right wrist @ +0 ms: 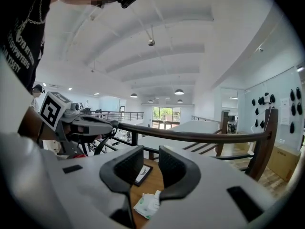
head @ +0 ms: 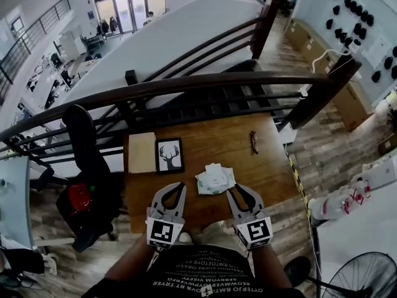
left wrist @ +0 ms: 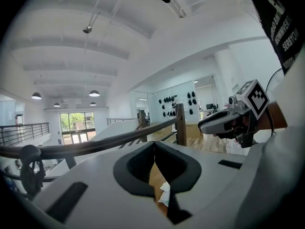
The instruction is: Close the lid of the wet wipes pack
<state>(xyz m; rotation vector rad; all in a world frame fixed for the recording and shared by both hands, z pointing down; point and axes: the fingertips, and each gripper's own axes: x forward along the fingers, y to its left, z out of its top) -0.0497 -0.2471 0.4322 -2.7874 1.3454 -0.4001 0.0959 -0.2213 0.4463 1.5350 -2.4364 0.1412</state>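
The left claw point(head: 177, 188) has its tips pressed together, with nothing between them. Just ahead and to its right, the wet wipes pack point(head: 215, 180) lies on the wooden table point(head: 260, 166), its long side running across, between the two claws. The right claw point(head: 240, 191) is partly spread and empty. Its inner tip sits just beside the pack's near right corner, so it looks slightly nearer.

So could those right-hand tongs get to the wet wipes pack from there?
Probably yes: the right tongs are open, just beside the wet wipes pack, and nothing lies between them.
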